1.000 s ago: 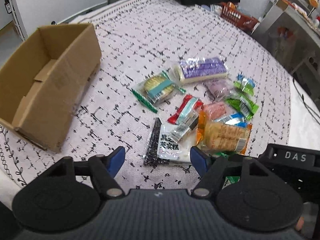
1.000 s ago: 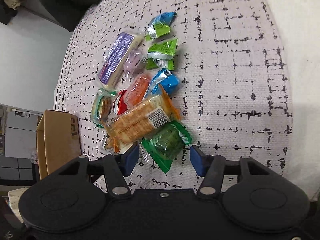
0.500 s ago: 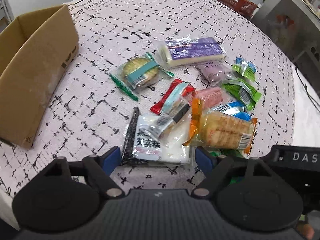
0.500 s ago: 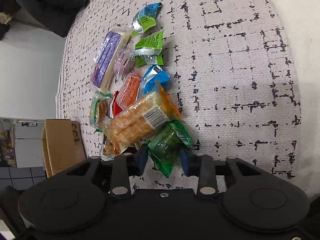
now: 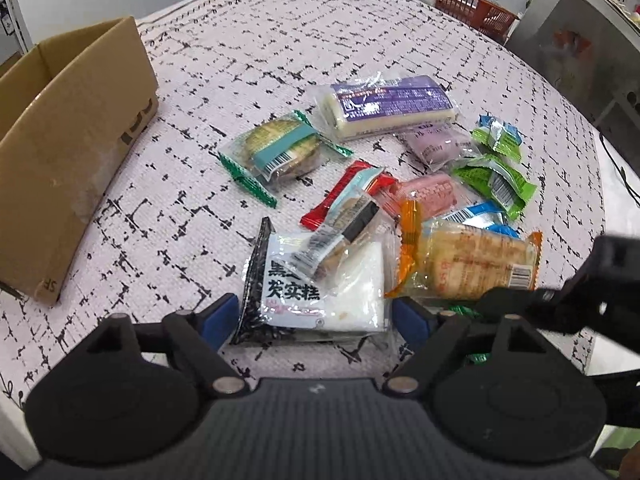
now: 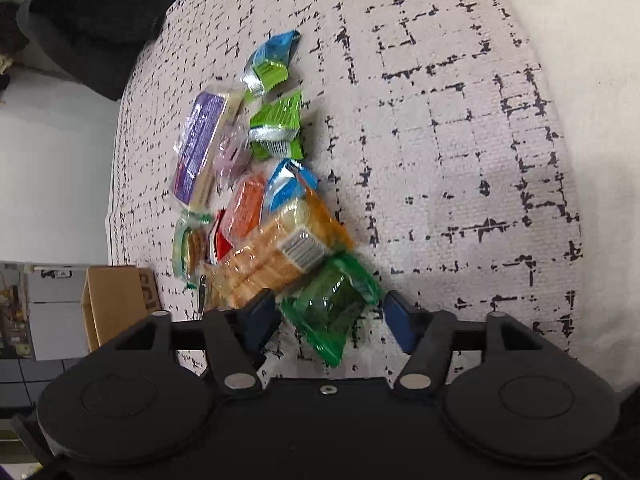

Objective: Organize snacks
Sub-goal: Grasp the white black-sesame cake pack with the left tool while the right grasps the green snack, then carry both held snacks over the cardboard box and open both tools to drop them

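Note:
A pile of several snack packets lies on the patterned tablecloth. My left gripper [image 5: 314, 316] is open, its fingers on either side of a white packet with black print [image 5: 320, 284]. Beside that packet lie an orange cracker pack [image 5: 468, 264], a round green-wrapped cake [image 5: 280, 152] and a long purple bar [image 5: 392, 104]. My right gripper [image 6: 332, 316] is open around a green packet [image 6: 332, 308] that rests on the cloth, next to the cracker pack [image 6: 276, 260]. The right gripper also shows in the left wrist view [image 5: 580, 300].
An open cardboard box [image 5: 68, 136] stands left of the pile; it also shows in the right wrist view [image 6: 116, 300]. An orange basket [image 5: 476, 12] sits at the table's far edge. Metal furniture [image 5: 580, 48] stands beyond the table's right edge.
The left gripper has moved forward to straddle the white packet. The right gripper narrowed around the green packet half a second ago and has opened wider again.

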{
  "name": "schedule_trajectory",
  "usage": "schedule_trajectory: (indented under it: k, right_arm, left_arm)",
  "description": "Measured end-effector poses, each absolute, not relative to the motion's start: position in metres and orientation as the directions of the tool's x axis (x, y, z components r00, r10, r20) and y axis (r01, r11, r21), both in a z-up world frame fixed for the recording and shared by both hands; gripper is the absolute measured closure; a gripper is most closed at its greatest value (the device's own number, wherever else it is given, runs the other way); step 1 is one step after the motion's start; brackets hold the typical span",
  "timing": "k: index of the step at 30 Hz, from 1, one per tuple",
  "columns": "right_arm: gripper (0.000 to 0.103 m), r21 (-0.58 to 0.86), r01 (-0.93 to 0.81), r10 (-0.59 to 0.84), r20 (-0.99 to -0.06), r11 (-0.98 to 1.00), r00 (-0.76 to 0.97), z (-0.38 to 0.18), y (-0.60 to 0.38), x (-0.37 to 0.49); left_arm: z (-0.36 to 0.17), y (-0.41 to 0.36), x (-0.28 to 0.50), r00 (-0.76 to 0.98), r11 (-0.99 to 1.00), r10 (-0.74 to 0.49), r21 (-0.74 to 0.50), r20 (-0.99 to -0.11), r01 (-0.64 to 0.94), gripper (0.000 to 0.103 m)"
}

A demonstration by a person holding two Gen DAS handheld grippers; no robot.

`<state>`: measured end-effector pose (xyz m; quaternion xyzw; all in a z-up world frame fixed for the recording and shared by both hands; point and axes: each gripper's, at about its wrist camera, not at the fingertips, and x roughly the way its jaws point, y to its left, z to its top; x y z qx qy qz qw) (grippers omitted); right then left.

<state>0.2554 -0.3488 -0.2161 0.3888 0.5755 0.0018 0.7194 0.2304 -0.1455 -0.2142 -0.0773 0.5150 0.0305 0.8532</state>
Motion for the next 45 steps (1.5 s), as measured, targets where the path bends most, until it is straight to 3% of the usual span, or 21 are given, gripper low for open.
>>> schedule_trajectory:
  k: [4, 5, 6, 11, 12, 21, 45]
  right_arm:
    - [0.039, 0.536, 0.450, 0.429, -0.843, 0.714, 0.324, -0.220, -0.347, 0.262]
    - [0.044, 0.532, 0.446, 0.423, -0.845, 0.719, 0.326, -0.219, -0.346, 0.261]
    - [0.055, 0.530, 0.440, 0.419, -0.846, 0.725, 0.329, -0.219, -0.345, 0.260]
    - [0.063, 0.552, 0.420, 0.439, -0.832, 0.721, 0.341, -0.216, -0.338, 0.256]
    - [0.064, 0.559, 0.414, 0.441, -0.827, 0.719, 0.350, -0.214, -0.338, 0.255]
    - [0.064, 0.627, 0.340, 0.478, -0.767, 0.701, 0.427, -0.195, -0.341, 0.250]
    - [0.065, 0.694, 0.019, 0.583, -0.619, 0.720, 0.526, -0.143, -0.288, 0.250]
  left_arm:
    - [-0.215, -0.144, 0.228, 0.504, 0.987, -0.017, -0.095, -0.863, -0.129, 0.028]
    - [-0.215, -0.144, 0.228, 0.505, 0.987, -0.019, -0.097, -0.863, -0.129, 0.032]
    - [-0.213, -0.143, 0.227, 0.505, 0.986, -0.022, -0.102, -0.863, -0.130, 0.033]
    - [-0.203, -0.132, 0.222, 0.492, 0.978, -0.034, -0.130, -0.870, -0.162, 0.041]
    - [-0.202, -0.131, 0.221, 0.492, 0.977, -0.037, -0.134, -0.870, -0.163, 0.045]
    - [-0.166, -0.114, 0.206, 0.521, 0.962, -0.057, -0.187, -0.852, -0.199, 0.047]
    - [-0.093, -0.062, 0.179, 0.608, 0.940, 0.011, -0.199, -0.794, -0.277, 0.047]
